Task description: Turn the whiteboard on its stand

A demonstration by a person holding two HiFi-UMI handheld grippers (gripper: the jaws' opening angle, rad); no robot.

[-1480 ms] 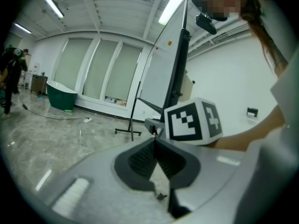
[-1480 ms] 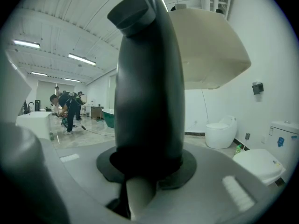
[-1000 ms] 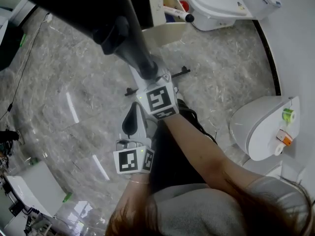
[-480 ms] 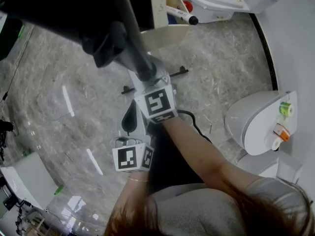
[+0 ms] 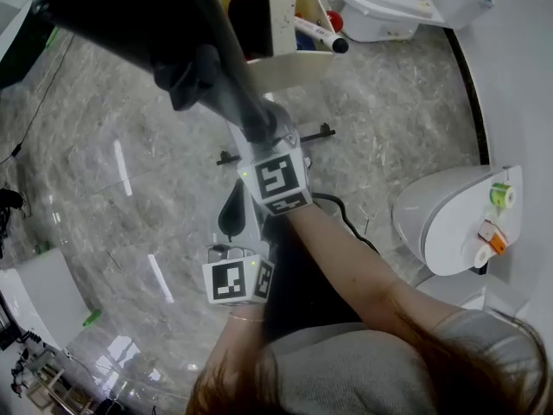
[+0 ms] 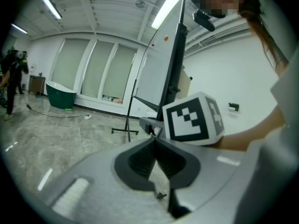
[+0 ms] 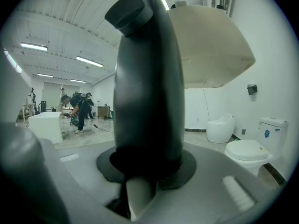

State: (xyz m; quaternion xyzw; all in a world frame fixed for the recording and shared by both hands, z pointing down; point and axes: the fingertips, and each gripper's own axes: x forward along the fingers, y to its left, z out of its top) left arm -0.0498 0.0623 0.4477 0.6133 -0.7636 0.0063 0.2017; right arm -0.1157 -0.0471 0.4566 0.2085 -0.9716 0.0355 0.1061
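While the right gripper (image 5: 261,135) clamps the dark frame bar (image 7: 147,87) of the whiteboard (image 5: 112,11), the left gripper (image 6: 154,139) hangs close behind. Its jaws are closed, empty.

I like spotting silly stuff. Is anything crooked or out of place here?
Only a small thing: the marker in the cream tray lies slanted, its black cap poking out over the rim. The right gripper is clamped on the whiteboard's dark frame, which looks deliberate, not odd.
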